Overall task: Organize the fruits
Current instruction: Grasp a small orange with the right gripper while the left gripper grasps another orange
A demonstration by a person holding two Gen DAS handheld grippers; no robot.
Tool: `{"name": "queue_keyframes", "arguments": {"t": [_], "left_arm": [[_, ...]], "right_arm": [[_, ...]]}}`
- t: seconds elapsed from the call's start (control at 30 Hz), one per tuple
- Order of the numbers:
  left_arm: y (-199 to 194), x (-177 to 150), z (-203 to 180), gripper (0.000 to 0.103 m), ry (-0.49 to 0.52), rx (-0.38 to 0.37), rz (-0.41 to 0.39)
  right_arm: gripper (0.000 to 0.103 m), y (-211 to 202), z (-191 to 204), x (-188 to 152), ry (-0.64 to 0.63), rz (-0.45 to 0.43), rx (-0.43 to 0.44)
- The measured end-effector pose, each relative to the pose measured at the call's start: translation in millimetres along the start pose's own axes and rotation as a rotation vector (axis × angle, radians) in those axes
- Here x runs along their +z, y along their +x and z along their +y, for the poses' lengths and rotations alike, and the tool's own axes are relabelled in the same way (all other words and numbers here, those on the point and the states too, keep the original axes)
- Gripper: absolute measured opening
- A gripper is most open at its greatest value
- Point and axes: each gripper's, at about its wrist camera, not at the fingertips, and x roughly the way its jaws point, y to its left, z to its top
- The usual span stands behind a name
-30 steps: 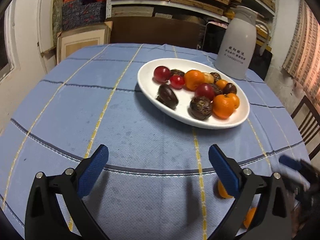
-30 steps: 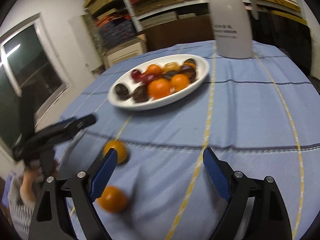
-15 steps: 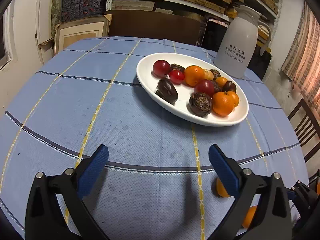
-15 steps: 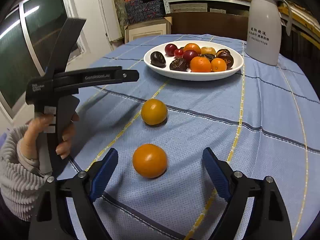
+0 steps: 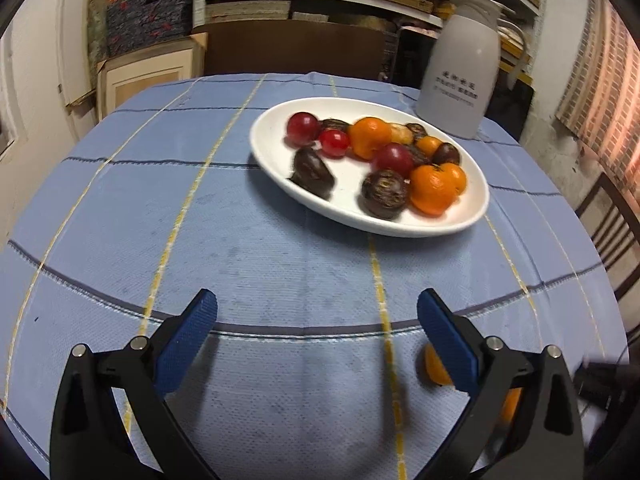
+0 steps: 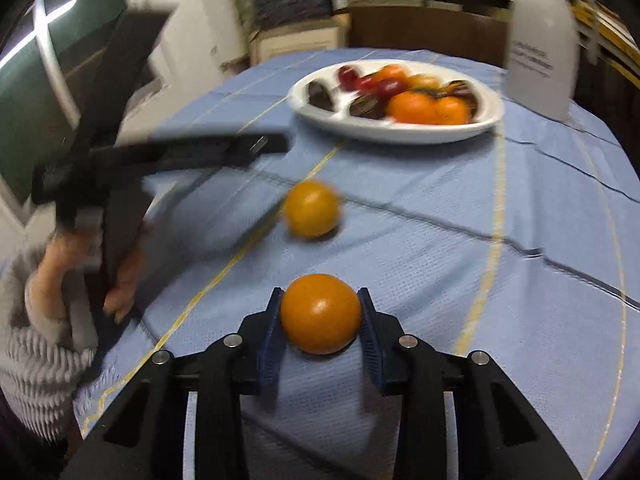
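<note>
A round, glossy orange (image 6: 319, 313) sits on the blue cloth at 6 o'clock in the right wrist view. A second, yellower orange (image 6: 311, 209) lies beyond it toward 12 — apart, blurred. The white oval plate (image 5: 276, 168) at 1 o'clock holds oranges, red and dark fruits — heaped together.

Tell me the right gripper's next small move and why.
Probably lift. The right gripper has both pads against the near orange, which sits on the tablecloth. Raising it a little would clear the cloth and the second orange before carrying it toward the white plate.
</note>
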Motion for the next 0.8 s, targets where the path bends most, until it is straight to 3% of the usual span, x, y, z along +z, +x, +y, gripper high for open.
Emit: {"name": "queue_keyframes", "arguments": {"t": [0.13, 0.23, 0.33, 0.5, 0.8], "left_arm": [[-0.9, -4.2, -21.8, 0.098, 0.100, -0.025, -0.006], [-1.7, -9.3, -43.2, 0.098, 0.197, -0.033, -0.016], [-1.1, -15.6, -59.8, 0.098, 0.276, -0.054, -0.017], [6.4, -21.0, -70.4, 0.098, 0.311, -0.105, 0.026], [8.3, -30.0, -89.7, 0.096, 0.393, -0.089, 0.032]], "right_arm": [[0.037, -7.2, -54.3, 9.5, 0.152, -0.077, -0.138], [0.037, -3.2, -88.7, 6.0, 0.290, -0.060, -0.060], [0.037, -3.8, -81.6, 5.8, 0.253, -0.059, -0.099], [0.037, -5.6, -83.1, 3.1, 0.266, -0.060, -0.078], [0.037, -1.6, -85.6, 6.0, 0.266, -0.058, -0.077]]}}
